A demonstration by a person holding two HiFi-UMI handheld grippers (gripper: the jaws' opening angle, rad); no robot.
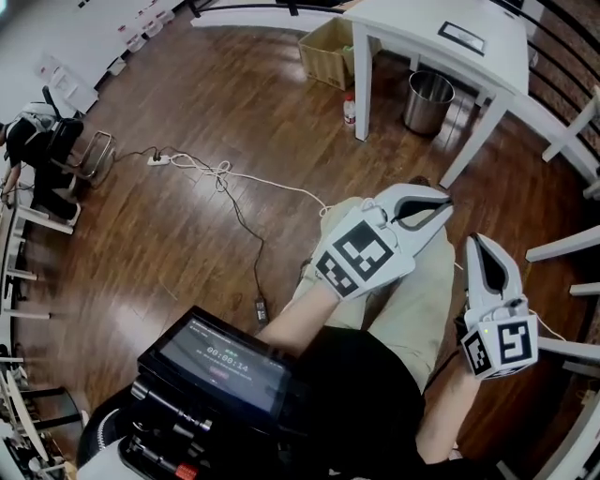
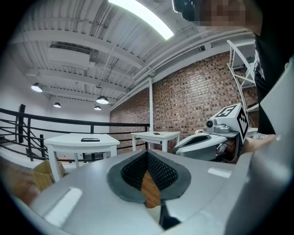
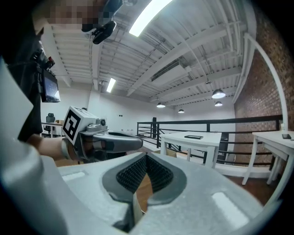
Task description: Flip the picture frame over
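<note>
Grey-white left gripper [image 1: 442, 202] and right gripper [image 1: 475, 242] hover, jaws closed, empty. A dark flat rectangle [image 1: 461, 37], perhaps the picture frame, lies on the white desk [image 1: 405, 25].

I see, far right, a white table [image 1: 403, 19] with a metal bin [image 1: 428, 101] beneath it, and a cardboard box [image 1: 326, 52] and small bottle [image 1: 350, 111] beside its left leg. At left, a power strip [image 1: 157, 159] trails a white cable [image 1: 234, 192] across the wooden floor [image 1: 187, 244].
</note>
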